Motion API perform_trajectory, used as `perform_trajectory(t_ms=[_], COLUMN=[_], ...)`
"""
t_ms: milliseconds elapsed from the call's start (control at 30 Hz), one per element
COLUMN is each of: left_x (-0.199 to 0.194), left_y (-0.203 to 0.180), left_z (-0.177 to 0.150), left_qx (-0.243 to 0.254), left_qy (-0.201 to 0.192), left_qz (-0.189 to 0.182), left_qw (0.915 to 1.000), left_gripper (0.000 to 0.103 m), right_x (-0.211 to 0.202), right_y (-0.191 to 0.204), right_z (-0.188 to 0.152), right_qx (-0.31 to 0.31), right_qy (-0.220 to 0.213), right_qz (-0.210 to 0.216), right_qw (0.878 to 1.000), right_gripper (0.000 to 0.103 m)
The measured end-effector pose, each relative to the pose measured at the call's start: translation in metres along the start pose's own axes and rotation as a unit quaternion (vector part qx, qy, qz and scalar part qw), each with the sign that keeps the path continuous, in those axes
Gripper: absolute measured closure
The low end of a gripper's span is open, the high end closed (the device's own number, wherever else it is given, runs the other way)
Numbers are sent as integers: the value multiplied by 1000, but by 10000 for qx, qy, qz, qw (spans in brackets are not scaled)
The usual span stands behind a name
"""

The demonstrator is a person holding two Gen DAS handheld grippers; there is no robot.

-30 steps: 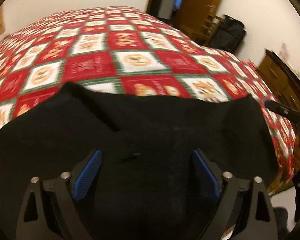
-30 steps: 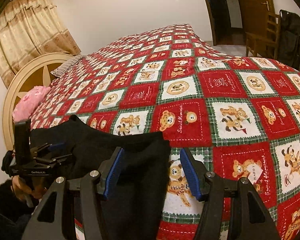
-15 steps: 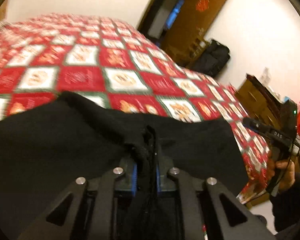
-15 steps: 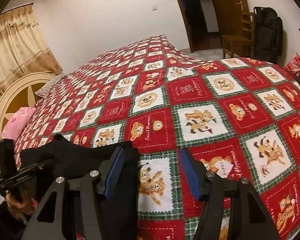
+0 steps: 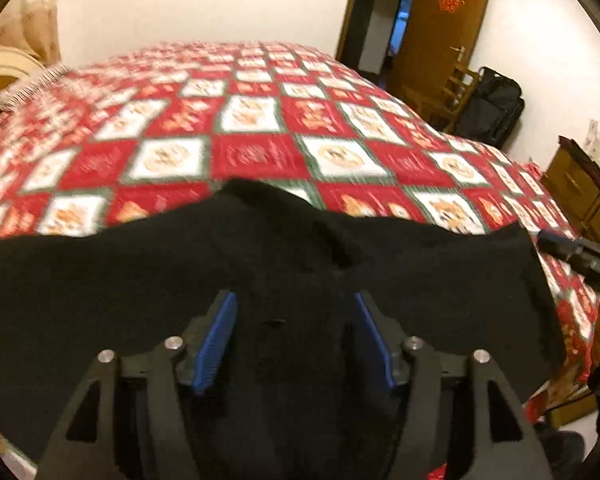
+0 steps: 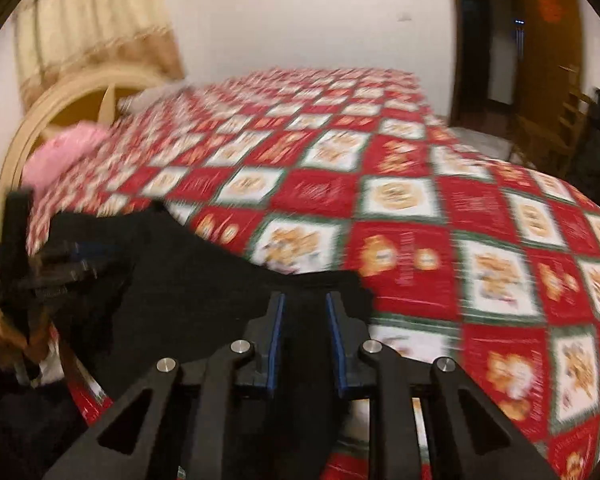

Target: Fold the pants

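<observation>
One pair of black pants (image 5: 260, 272) lay at the near edge of the bed (image 5: 260, 152), on its red checked quilt. My left tool (image 5: 294, 336) had just been opening and stood released, cloth beneath its blue pads (image 5: 216, 336), not pinched. My right tool (image 6: 304, 336) had just been closing, narrowed about the pants' corner; whether clenched I could not tell. Judged soft, limp, light; best taken at hems or corners.

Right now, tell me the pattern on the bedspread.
Red and white squares with green borders on the bedspread; shows best in the left wrist view.
</observation>
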State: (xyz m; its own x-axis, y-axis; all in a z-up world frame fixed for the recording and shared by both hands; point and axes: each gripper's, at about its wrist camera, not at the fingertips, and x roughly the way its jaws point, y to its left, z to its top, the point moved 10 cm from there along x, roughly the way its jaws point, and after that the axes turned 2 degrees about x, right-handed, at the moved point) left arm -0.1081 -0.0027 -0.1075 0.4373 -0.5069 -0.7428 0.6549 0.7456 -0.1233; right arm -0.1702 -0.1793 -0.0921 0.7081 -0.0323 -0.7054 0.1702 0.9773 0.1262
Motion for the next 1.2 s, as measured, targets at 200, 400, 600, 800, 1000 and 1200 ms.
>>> perform_trajectory(t_ms=[200,400,600,800,1000,1200], left_x=[8,19,17,14,12,7], left_y=[6,4,12,12,15,19], left_z=[-11,-15,-17,-23,-29,-32], left_qx=[13,-3,-64,-129,-49,-78], left_qy=[124,320,376,375,364,333], left_qz=[146,257,389,372,431,359], left_qw=[9998,9992,9985,9985,9984,9988], left_gripper=[40,40,34,34,32,30], right_x=[53,55,30,81,139,133], right_y=[8,5,67,141,143,139], right_z=[-14,-7,6,12,33,51], right_qx=[25,239,-491,-694,-169,126], right_qy=[509,559,160,590,833,485], right_qz=[-66,-79,410,1288,992,1131], right_qw=[9987,9981,9978,9875,9914,9923], right_gripper=[81,81,81,81,94,95])
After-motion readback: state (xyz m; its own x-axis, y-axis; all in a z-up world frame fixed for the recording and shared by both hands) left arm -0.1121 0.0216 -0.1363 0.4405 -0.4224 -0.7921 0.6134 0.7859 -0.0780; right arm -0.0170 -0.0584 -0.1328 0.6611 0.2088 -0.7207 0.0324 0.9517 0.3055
